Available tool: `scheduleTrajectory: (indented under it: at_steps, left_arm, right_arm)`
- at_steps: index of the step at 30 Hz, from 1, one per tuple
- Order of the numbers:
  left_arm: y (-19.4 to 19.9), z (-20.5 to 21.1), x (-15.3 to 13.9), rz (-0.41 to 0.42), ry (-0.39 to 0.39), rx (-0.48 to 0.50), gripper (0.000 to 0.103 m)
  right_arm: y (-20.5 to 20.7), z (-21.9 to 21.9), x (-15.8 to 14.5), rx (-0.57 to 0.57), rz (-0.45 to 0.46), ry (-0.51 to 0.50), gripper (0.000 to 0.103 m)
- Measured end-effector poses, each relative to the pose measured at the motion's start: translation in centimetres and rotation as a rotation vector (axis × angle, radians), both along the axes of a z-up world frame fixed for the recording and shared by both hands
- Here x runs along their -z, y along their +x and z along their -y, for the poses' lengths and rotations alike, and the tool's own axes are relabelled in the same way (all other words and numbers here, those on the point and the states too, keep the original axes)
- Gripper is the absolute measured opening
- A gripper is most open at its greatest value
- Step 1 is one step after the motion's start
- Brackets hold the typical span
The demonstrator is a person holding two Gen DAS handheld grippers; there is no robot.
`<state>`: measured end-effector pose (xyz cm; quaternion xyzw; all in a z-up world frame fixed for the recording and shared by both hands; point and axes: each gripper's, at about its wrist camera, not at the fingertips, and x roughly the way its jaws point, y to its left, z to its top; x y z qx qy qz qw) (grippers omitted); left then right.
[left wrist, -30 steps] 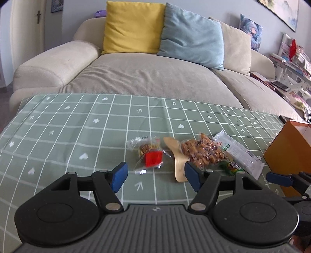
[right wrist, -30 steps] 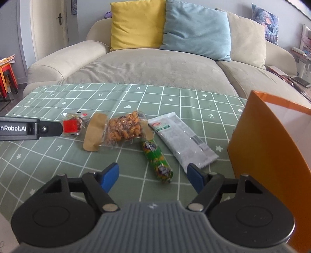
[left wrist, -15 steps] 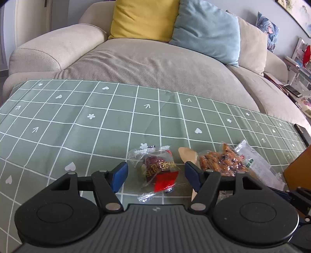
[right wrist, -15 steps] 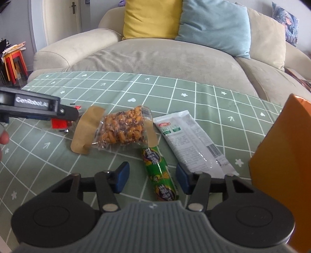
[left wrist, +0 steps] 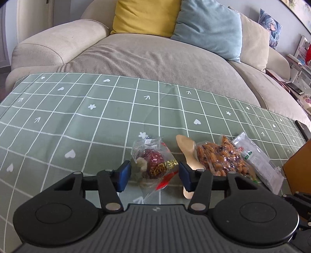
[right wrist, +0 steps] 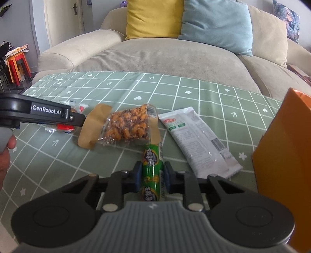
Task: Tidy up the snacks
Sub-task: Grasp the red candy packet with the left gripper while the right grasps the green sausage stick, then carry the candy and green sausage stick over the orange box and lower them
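The right gripper (right wrist: 151, 180) is closed on the green sausage stick (right wrist: 152, 171), which lies on the green checked tablecloth (right wrist: 116, 91). The left gripper (left wrist: 153, 175) is held open, its pads flanking — not touching — the clear date packet (left wrist: 153, 165). Beyond, the nut bag (right wrist: 128, 124) and white wrapper (right wrist: 196, 136) are noted; the orange box (right wrist: 287, 155) stands right.

Beige sofa (left wrist: 155, 58) behind, yellow cushion (left wrist: 143, 17) beside blue cushion (left wrist: 210, 27) (both upright).
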<state>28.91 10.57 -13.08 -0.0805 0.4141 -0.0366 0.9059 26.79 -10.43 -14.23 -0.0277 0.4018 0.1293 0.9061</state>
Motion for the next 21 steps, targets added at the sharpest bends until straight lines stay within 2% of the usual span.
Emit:
scheduleTrajectory:
  at_steps: [6, 12, 21]
  left_arm:
    - [-3.7, 0.7, -0.6, -0.002, 0.024, 0.011, 0.059]
    - [-8.2, 1.1, -2.0, 0.016, 0.003, 0.009, 0.059]
    - [-13.6, 3.5, -3.6, 0.008, 0.005, 0.048, 0.059]
  right_arm:
    - [-2.7, -0.2, -0.4, 0.015, -0.032, 0.0, 0.02]
    - [-5.6, -0.1, -1.1, 0.02, -0.071, 0.016, 0.02]
    - [-10.9, 0.0, -2.7, -0.032, -0.067, 0.019, 0.02]
